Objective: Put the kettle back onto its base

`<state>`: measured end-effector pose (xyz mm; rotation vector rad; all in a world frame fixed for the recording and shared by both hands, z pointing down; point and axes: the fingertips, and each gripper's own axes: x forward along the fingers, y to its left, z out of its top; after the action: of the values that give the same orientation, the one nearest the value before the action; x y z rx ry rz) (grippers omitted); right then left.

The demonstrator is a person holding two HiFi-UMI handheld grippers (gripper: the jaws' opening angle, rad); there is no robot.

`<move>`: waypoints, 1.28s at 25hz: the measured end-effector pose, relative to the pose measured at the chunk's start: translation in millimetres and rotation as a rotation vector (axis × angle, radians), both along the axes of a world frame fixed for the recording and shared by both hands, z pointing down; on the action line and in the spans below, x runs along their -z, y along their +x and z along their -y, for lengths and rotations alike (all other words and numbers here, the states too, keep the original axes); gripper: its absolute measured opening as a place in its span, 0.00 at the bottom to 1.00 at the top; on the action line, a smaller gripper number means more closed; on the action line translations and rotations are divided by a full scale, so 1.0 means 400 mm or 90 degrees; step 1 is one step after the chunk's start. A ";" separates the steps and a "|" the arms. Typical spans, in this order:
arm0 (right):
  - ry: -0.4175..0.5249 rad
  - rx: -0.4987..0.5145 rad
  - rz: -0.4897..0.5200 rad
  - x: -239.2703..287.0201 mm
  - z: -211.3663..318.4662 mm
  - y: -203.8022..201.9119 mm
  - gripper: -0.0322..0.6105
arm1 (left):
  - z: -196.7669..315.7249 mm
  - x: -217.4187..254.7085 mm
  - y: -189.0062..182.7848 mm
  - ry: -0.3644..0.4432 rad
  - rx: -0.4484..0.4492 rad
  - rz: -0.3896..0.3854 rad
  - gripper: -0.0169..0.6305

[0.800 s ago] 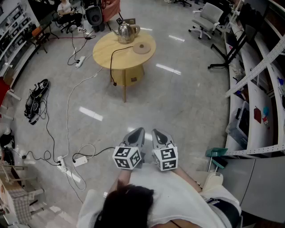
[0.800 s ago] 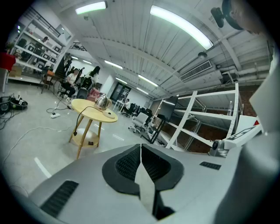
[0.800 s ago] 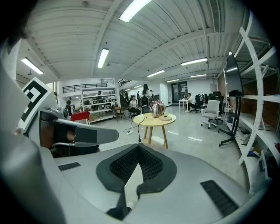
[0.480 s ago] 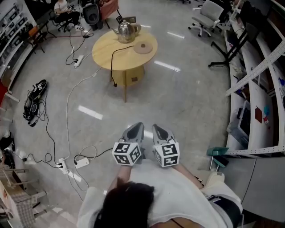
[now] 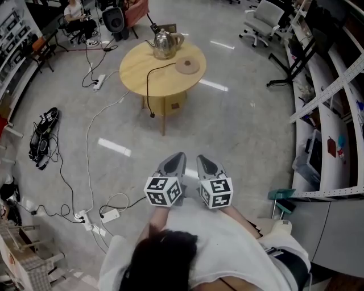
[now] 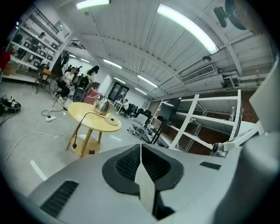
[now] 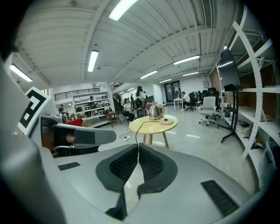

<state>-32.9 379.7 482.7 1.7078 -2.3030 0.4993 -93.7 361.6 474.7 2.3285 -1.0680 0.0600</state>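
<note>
A shiny steel kettle [image 5: 164, 44] stands at the far side of a round wooden table [image 5: 142, 77]. Its round base [image 5: 187, 66] lies apart from it to the right on the tabletop, with a black cord [image 5: 149, 85] hanging off the near edge. The kettle [image 6: 103, 105] [image 7: 155, 112] and base [image 6: 111, 121] [image 7: 166, 121] show small in both gripper views. My left gripper [image 5: 176, 157] and right gripper [image 5: 202, 158] are held side by side close to the body, far short of the table. Both are shut with nothing between the jaws.
Cables and power strips [image 5: 109, 215] trail over the floor at the left. A black bag [image 5: 44, 126] lies farther left. White desks and racks [image 5: 330, 113] line the right side, with an office chair [image 5: 260, 25] beyond. A seated person [image 5: 74, 11] is at the far left.
The table has slid slightly down and right in the head view, and the floor cables have shifted downward. Both grippers stay together and shut.
</note>
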 end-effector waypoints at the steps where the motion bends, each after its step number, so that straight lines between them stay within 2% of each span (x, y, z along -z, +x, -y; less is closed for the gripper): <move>1: 0.001 -0.003 0.001 0.000 0.014 -0.007 0.09 | 0.013 0.002 -0.005 0.003 -0.006 0.004 0.08; 4: -0.005 -0.005 0.010 -0.008 0.043 -0.028 0.10 | 0.040 -0.002 -0.020 0.007 -0.018 0.018 0.08; 10: 0.007 -0.026 0.036 -0.003 0.090 -0.043 0.10 | 0.067 -0.009 -0.033 0.002 -0.033 0.015 0.08; 18: 0.001 -0.024 0.051 -0.003 0.140 -0.060 0.10 | 0.102 -0.002 -0.034 0.009 -0.045 0.011 0.08; 32: -0.002 -0.006 0.063 -0.037 0.300 -0.031 0.10 | 0.250 -0.037 -0.047 -0.007 0.022 0.006 0.08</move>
<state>-45.3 259.9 497.3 1.7315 -2.3612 0.6015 -112.4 261.4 489.3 2.3014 -1.1088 0.0641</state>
